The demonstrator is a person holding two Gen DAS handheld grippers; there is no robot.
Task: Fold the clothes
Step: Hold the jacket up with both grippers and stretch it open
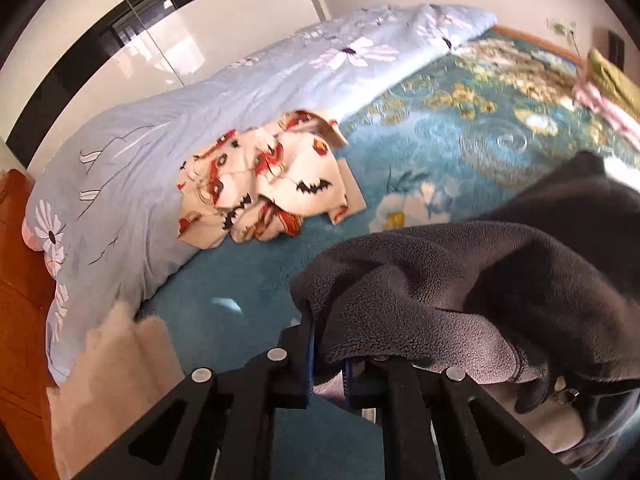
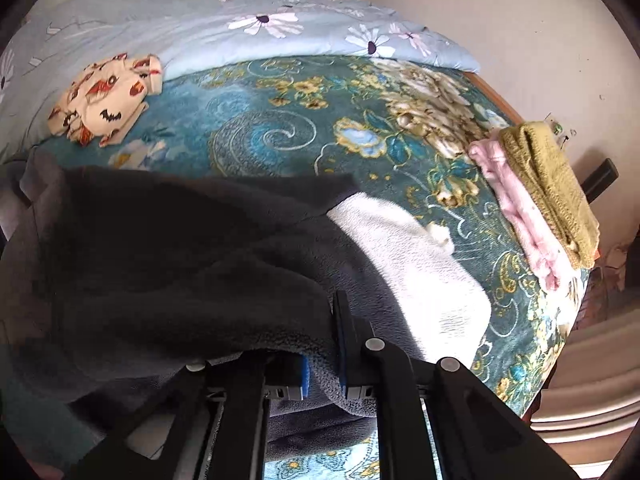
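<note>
One dark grey fleece garment [image 2: 168, 248] hangs over the teal bedspread [image 2: 280, 136], clamped by both the left gripper [image 1: 328, 344] and right gripper [image 2: 322, 344]. One bat-print garment [image 1: 264, 184] lies by the blue duvet [image 1: 160, 152]; seemingly two folded pieces, pink [image 2: 516, 204] and green [image 2: 548, 184], sit at the bed's edge

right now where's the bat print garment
The bat print garment lies crumpled at the far left of the right wrist view, against the blue floral duvet.
</note>
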